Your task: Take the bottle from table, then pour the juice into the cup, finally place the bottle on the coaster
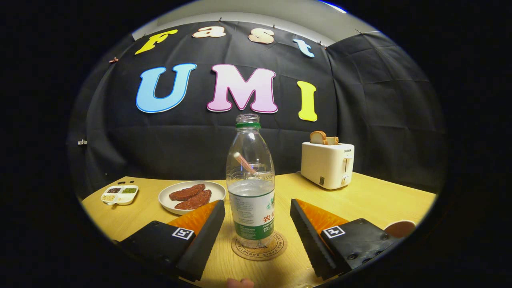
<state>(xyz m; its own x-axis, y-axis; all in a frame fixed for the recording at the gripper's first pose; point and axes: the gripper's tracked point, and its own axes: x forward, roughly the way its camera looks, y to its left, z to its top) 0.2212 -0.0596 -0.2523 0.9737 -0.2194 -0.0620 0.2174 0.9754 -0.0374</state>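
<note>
A clear plastic bottle [251, 180] with a green neck ring, no cap and a white-green label stands upright on a round cork coaster [259, 249] on the yellow table. It is partly filled with clear liquid. My gripper [257, 218] is open, its two fingers on either side of the bottle's lower half with a gap on each side, touching nothing. A cup [400, 229] with a dark inside shows its rim just beyond the right finger. A striped straw-like stick is seen through the bottle.
A white plate [191, 195] with two brown meat pieces lies left of the bottle, and a small divided dish [119, 194] of seasonings further left. A cream toaster [327, 164] with bread slices stands back right. A fingertip [239, 283] shows near the table's front edge.
</note>
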